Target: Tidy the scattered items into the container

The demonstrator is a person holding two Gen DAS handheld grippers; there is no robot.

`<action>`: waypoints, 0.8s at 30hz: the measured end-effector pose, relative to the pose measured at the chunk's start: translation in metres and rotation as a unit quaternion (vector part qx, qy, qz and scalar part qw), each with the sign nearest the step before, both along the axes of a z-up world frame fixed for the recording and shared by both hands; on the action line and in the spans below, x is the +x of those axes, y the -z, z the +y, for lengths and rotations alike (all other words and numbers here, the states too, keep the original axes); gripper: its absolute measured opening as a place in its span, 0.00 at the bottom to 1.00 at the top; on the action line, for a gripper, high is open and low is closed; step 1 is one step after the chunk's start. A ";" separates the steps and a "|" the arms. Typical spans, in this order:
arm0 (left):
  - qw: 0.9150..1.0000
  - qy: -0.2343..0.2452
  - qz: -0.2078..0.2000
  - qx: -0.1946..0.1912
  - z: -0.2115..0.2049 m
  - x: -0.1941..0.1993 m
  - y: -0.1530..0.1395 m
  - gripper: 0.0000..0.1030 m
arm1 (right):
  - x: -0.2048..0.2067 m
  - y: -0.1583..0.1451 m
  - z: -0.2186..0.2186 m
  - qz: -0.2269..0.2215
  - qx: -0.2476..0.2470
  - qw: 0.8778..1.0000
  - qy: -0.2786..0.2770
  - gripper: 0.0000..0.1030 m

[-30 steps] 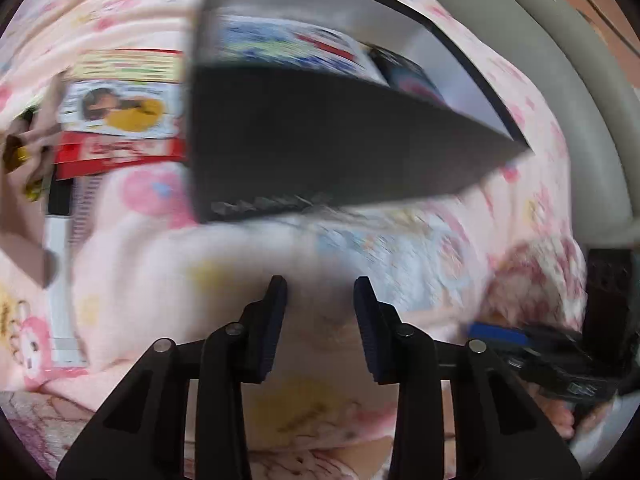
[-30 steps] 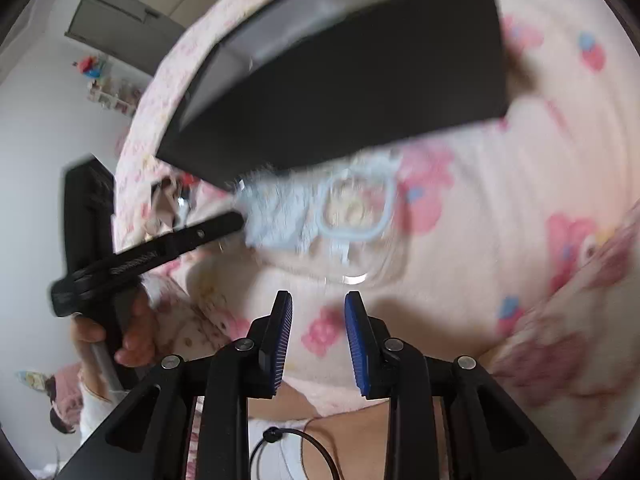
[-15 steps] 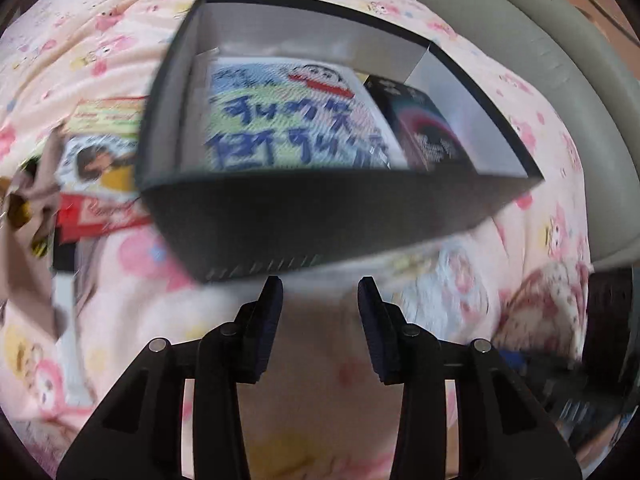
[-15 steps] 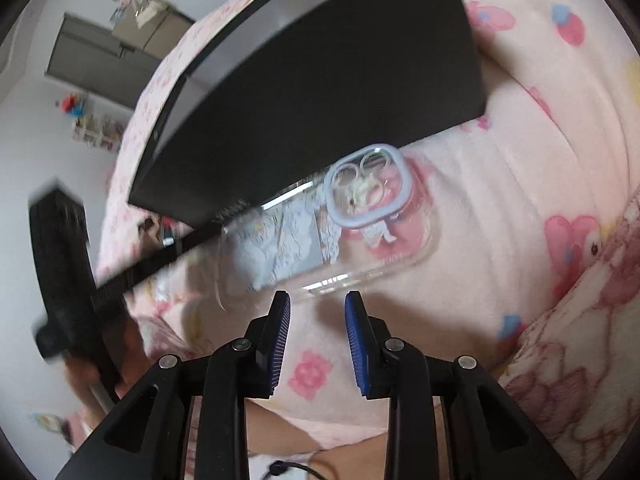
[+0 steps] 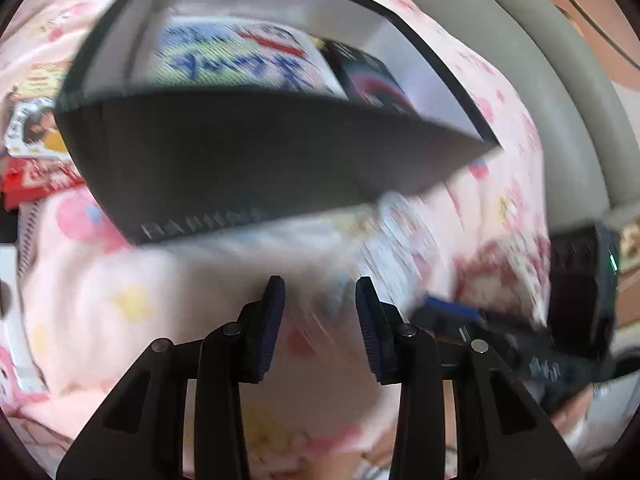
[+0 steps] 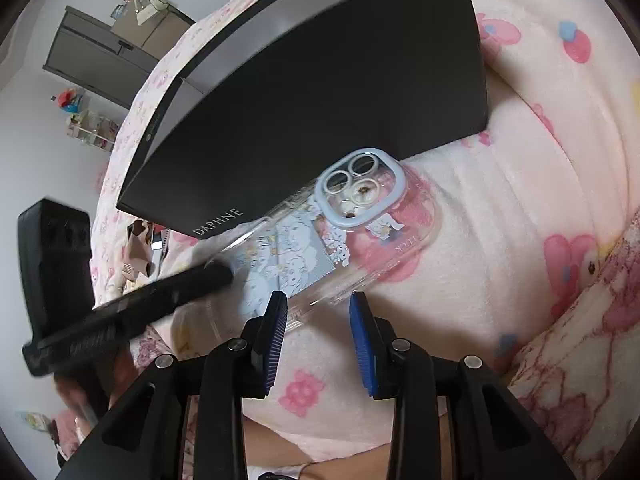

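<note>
A black box [image 5: 256, 156] with a white inside stands on the pink blanket; it holds a printed packet [image 5: 240, 60] and a dark packet [image 5: 372, 80]. It also shows in the right wrist view [image 6: 320, 100]. A clear phone case [image 6: 336, 236] with cartoon pictures lies against the box's near wall. My right gripper [image 6: 318, 340] is open and empty, just in front of the case. My left gripper [image 5: 320, 324] is open and empty; its finger [image 6: 160, 292] reaches the case's left end. The case is a blur in the left wrist view [image 5: 384, 248].
A red and white snack packet [image 5: 36, 148] lies left of the box, with a white strip [image 5: 12, 312] below it. A brown wrapper [image 6: 140, 248] lies beyond the case. The grey bed rail [image 5: 560, 112] curves along the right. A cabinet [image 6: 104, 52] stands far off.
My right gripper has opened wider and come nearer to the phone case. My left gripper has dropped lower and closer in front of the box, toward the case.
</note>
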State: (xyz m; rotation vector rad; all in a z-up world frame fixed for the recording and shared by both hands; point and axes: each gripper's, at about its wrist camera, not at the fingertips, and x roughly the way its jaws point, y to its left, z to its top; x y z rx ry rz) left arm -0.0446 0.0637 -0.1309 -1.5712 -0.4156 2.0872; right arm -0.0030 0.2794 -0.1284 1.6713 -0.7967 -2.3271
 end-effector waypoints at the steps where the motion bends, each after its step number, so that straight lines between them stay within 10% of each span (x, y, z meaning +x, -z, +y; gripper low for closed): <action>1: 1.000 -0.008 0.005 -0.006 0.001 -0.004 0.001 0.35 | 0.000 0.001 -0.001 -0.002 0.002 1.000 -0.001 0.29; 5: 1.000 0.008 0.008 -0.028 0.024 -0.015 0.010 0.12 | 0.001 0.006 -0.011 0.000 -0.007 1.000 -0.005 0.29; 14: 0.997 0.055 -0.020 0.051 0.014 0.011 -0.003 0.19 | 0.015 -0.006 -0.001 0.002 -0.003 1.000 0.007 0.29; 18: 0.999 0.008 -0.027 0.014 0.020 -0.003 0.009 0.19 | 0.006 0.004 -0.008 0.000 0.012 1.000 -0.011 0.30; 24: 0.997 0.067 -0.027 0.027 0.032 0.026 0.003 0.21 | 0.012 -0.004 -0.009 0.015 0.039 0.999 -0.014 0.33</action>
